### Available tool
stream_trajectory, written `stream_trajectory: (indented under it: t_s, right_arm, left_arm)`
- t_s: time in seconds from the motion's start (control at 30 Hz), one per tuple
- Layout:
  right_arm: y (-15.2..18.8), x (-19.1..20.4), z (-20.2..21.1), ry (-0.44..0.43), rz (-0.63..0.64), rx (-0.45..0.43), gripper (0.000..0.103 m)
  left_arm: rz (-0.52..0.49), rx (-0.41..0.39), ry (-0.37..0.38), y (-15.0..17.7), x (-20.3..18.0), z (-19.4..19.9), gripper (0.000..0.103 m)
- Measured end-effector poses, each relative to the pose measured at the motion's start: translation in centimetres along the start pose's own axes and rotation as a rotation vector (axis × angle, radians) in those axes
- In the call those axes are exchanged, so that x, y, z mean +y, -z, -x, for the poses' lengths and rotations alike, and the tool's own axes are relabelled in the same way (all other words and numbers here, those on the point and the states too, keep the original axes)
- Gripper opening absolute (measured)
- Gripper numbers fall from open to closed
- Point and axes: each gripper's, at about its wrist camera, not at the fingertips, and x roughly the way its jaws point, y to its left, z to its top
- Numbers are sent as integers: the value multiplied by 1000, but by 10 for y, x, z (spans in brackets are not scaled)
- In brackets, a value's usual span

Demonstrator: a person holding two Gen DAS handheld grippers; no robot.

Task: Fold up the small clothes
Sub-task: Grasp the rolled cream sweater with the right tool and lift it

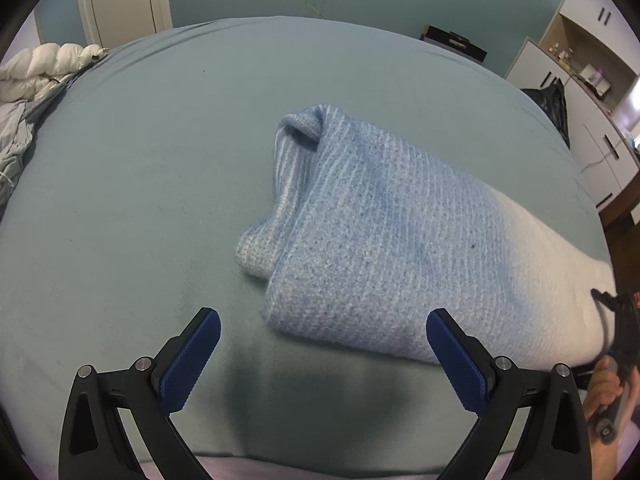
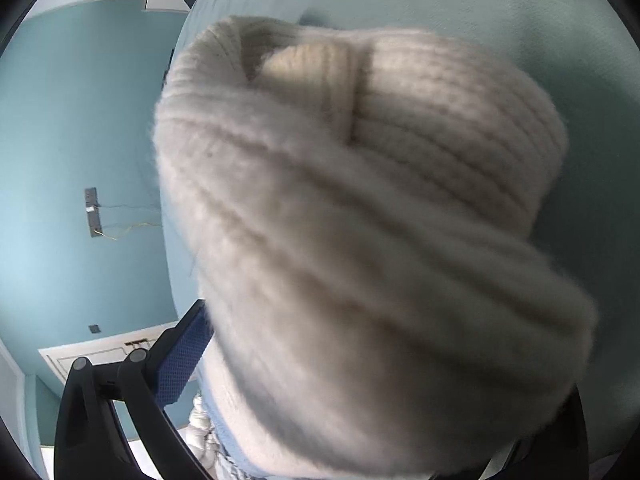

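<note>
From the left wrist, the left hand-held gripper [image 1: 323, 338] hangs spread and empty just above the bed [image 1: 140, 184], the folded knit [image 1: 372, 240] lying just ahead, nearer its right finger. From the right wrist, the knit's white end [image 2: 360, 220] fills the view between the right hand-held gripper's [image 2: 360, 368] fingers; whether they pinch it I cannot tell.

Knit garment [image 1: 372, 240]: 1 pc, ribbed, fuzzy. Colour fades light blue at the far-left end to cream/white [image 2: 360, 208] at the right end. Folded lengthwise into a thick bundle, w/ a rolled edge showing at the blue end. Blue part lies on the bed sheet [image 1: 140, 180]; cream end close to the right-wrist cam, blurred.
</note>
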Motion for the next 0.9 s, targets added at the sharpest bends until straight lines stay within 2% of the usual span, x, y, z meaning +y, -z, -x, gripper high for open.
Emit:
stream_trajectory:
  t_s: [0.13,0.23,0.4,0.5,0.6,0.7,0.9]
  right_arm:
    - [1,1,8,4,10,-8,102]
    - [5,12,14,52,56,-16,95]
    - [15,40,30,125,191,-79,61]
    - [25,51,39,159,268,-120,53]
    - [31,61,49,177,312,-155,50]
    - [52,61,66,172,375,-199,48]
    - [75,72,123,146,498,-270,47]
  left_arm:
    - [-15,-1,-6,2,-4,1,103]
    - [-24,1,-14,3,-7,0,103]
    - [-45,12,-10,6,-15,-4,103]
    - [-63,9,-18,7,-19,-4,103]
    - [-62,4,-20,7,-18,-3,103]
    - [-58,5,-23,7,-17,-4,103]
    - [-89,-24,-53,6,-19,0,103]
